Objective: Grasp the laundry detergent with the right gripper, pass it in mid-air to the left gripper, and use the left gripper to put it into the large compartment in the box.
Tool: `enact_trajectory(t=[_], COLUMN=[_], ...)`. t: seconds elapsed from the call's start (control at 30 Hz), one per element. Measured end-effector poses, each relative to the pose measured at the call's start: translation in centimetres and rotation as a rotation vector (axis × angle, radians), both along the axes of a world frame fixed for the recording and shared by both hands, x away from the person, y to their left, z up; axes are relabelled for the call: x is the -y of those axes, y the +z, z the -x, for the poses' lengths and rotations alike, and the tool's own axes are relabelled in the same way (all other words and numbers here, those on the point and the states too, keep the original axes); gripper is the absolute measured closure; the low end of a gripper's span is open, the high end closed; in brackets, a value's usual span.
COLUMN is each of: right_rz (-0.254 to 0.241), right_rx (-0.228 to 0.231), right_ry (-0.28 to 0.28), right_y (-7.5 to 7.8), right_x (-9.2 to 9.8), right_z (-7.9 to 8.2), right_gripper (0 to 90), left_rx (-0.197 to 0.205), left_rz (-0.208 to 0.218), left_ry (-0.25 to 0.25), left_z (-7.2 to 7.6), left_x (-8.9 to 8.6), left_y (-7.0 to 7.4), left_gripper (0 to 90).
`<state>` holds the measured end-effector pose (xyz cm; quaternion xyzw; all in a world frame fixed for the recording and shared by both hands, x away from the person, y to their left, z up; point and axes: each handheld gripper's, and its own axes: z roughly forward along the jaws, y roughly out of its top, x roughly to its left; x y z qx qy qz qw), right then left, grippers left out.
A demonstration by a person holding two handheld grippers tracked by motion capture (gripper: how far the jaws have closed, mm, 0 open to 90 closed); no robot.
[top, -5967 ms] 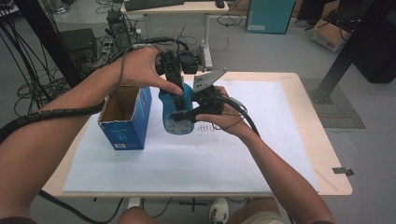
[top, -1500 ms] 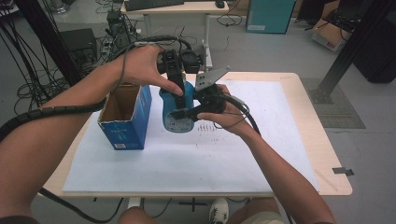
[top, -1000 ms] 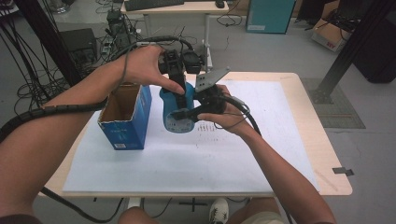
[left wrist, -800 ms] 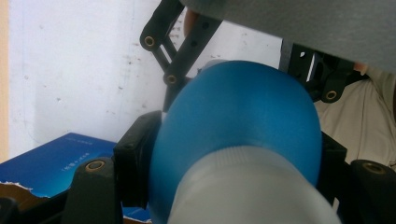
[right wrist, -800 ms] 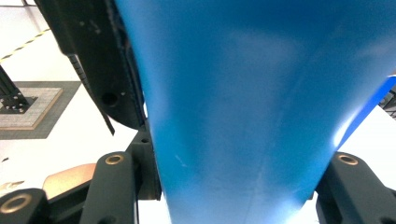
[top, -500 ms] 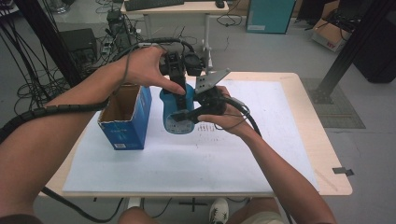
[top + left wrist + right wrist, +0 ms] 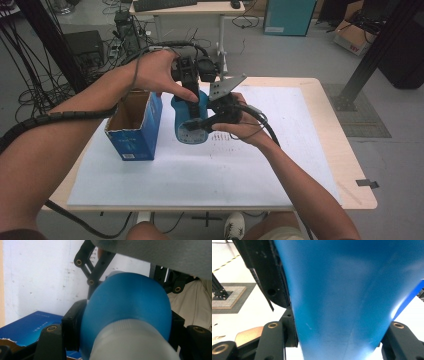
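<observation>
A blue bottle (image 7: 191, 116) with a pale ribbed cap (image 7: 130, 340) hangs above the white-covered table (image 7: 300, 150), held from two sides. My left gripper (image 7: 192, 96) comes down from above and is shut on its upper part; its jaws flank the blue body (image 7: 127, 307). My right gripper (image 7: 200, 125) reaches in from the right and is shut on the lower part, whose blue wall (image 7: 347, 297) sits between its jaws. An open blue cardboard box (image 7: 135, 125) stands just left of the bottle.
The blue box (image 7: 27, 325) lies below and to the left in the left gripper view. Cables trail from both grippers across the table's left and middle. A desk, cables and crates stand on the floor beyond the far edge.
</observation>
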<state>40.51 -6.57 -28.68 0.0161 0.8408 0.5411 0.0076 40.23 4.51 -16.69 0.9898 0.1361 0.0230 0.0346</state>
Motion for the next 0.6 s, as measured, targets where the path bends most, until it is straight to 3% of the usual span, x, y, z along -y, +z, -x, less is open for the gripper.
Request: enact_trajectory(t=[0.03, 0.17, 0.2, 0.27, 0.3, 0.6], right_rz=[-0.024, -0.022, 0.007, 0.01, -0.017, -0.018], right_rx=[0.041, 0.039, -0.01, -0.01, 0.036, 0.028], right_ry=[0.006, 0.008, 0.002, 0.005, 0.011, 0.022], right_y=[-0.04, -0.11, -0.1, -0.13, -0.23, -0.3], right_x=[-0.16, -0.23, -0.1, -0.1, -0.3, -0.32], right_z=[-0.33, -0.35, 0.02, 0.02, -0.33, -0.39], right_gripper=[43.6, 43.5, 43.5, 43.5, 43.5, 43.2], left_rx=[-0.007, -0.009, -0.01, -0.01, -0.013, -0.008], left_rz=[0.003, 0.001, 0.001, -0.002, -0.004, 0.0], left_ry=[0.003, 0.001, 0.0, -0.001, 0.0, -0.004], left_z=[-0.02, -0.05, -0.05, -0.02, 0.0, 0.02], left_x=[-0.04, -0.1, -0.11, -0.11, -0.09, -0.18], left_y=[0.04, -0.04, -0.1, -0.2, -0.21, -0.17], left_gripper=[35.0, 35.1, 35.2, 35.2, 35.3, 35.6])
